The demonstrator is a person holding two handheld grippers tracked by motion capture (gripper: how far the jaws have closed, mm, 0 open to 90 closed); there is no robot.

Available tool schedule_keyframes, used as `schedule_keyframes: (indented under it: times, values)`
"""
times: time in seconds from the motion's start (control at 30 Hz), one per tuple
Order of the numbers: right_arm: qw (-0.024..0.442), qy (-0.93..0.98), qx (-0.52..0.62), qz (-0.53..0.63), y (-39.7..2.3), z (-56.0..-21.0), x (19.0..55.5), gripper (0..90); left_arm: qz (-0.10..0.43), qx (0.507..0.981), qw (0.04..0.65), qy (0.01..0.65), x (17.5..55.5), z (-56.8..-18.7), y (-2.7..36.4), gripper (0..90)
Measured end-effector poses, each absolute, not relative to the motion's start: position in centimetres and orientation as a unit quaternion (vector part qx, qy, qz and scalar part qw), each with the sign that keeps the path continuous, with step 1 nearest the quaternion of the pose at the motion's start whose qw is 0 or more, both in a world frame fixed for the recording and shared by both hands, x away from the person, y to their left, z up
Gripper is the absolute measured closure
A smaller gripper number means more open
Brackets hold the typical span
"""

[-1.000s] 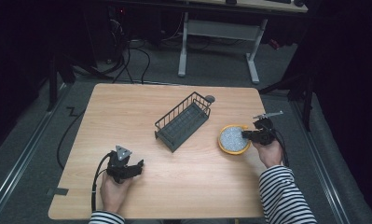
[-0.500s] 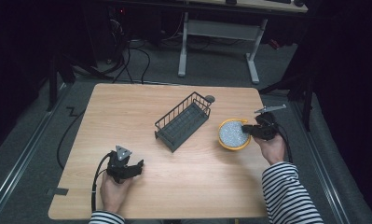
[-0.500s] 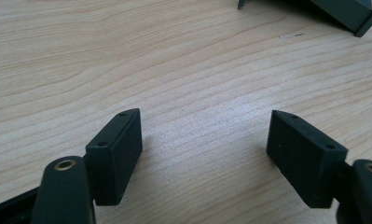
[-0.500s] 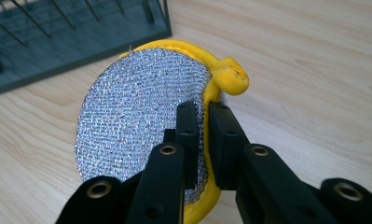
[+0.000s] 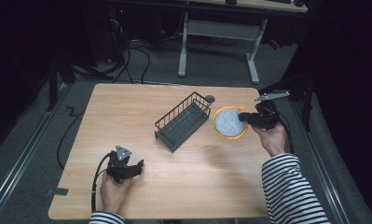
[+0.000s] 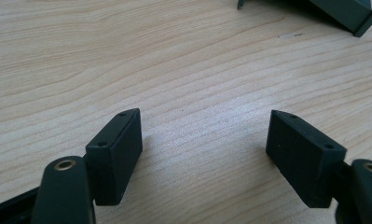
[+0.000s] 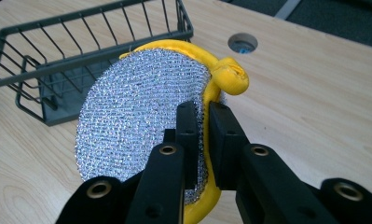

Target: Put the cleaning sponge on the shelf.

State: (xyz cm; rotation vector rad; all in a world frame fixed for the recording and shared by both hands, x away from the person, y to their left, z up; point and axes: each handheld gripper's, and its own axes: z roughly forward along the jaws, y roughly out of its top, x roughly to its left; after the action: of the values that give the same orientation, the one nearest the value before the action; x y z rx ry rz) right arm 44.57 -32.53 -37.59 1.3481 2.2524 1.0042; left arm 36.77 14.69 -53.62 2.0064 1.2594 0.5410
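A round scouring pad [image 5: 229,122] with a silver mesh face and yellow rim hangs off the table at the right, beside the dark wire basket [image 5: 182,120]. My right gripper [image 5: 245,119] is shut on the pad's edge. In the right gripper view the two jaws pinch the pad [image 7: 141,121] at its yellow rim, my right gripper [image 7: 203,126] holding it tilted above the wood with the basket [image 7: 76,60] behind it. Near the table's front left, my left gripper [image 5: 138,166] rests low on the table. Its jaws stand wide apart in the left gripper view, my left gripper [image 6: 204,140] with only bare wood between them.
A round cable hole [image 5: 210,99] sits in the tabletop [image 5: 127,112] just behind the basket. A white desk frame [image 5: 218,42] stands on the floor beyond the table's far edge. Cables trail on the floor at the far left.
My right gripper has risen with the scouring pad, lifting it off the table and slightly toward the far side. The left gripper has stayed put.
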Motion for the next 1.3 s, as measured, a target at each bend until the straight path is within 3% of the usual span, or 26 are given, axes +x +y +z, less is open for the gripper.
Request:
schedule_keyframes:
  times: [0.83, 1.3]
  values:
    - [0.166, 0.809, 0.424, 0.371, -26.3, -33.7, 48.3, 83.4, 0.208, 0.775, 0.349, 0.485, 36.8, -53.6, 14.7, 27.7]
    - [0.156, 0.816, 0.409, 0.378, -22.9, -33.4, 50.7, 83.4, 0.209, 0.775, 0.348, 0.484, 36.8, -53.6, 14.7, 27.9]
